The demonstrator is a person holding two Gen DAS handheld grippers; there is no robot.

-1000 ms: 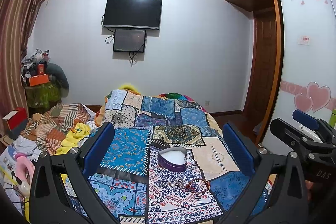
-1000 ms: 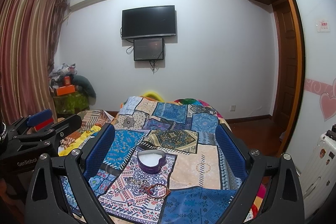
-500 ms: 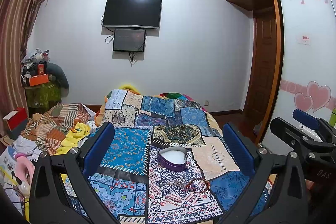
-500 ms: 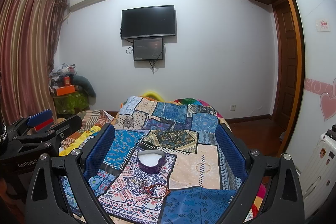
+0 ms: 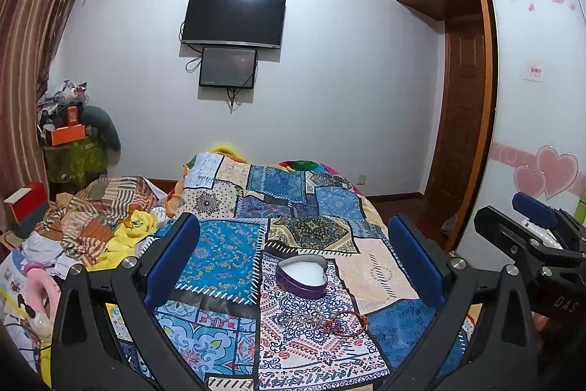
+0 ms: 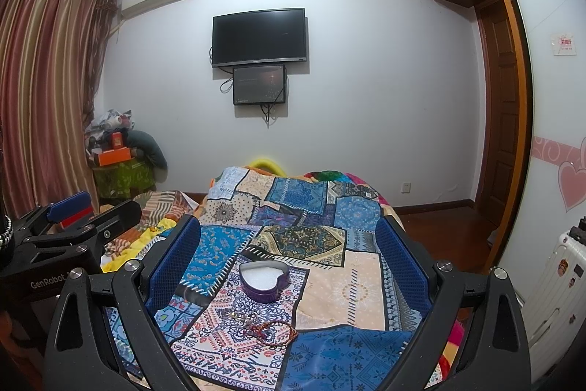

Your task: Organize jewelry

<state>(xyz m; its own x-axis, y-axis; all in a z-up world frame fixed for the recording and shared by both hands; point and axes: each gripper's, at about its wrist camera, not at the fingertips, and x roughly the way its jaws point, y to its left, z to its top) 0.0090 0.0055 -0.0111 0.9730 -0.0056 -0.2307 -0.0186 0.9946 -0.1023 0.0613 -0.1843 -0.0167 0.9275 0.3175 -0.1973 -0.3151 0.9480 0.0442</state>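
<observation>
Both cameras sit low over the near end of the bed [image 5: 227, 244], each looking forward between its own blue finger pads along the patchwork cover toward the far wall with the television [image 5: 233, 19]. The left wrist view stands a little to the left; the right hand-held gripper [image 5: 531, 229] shows at its right edge. The right wrist view stands a little to the right, with the left hand-held gripper [image 6: 69, 218] at its left edge. Both are near the heart-shaped tin [image 5: 302, 275] and the loose jewelry [image 5: 322, 319] just before it, and both share the bed, the television, the curtain [image 6: 40, 90] side and the wardrobe door [image 6: 549, 98].
</observation>
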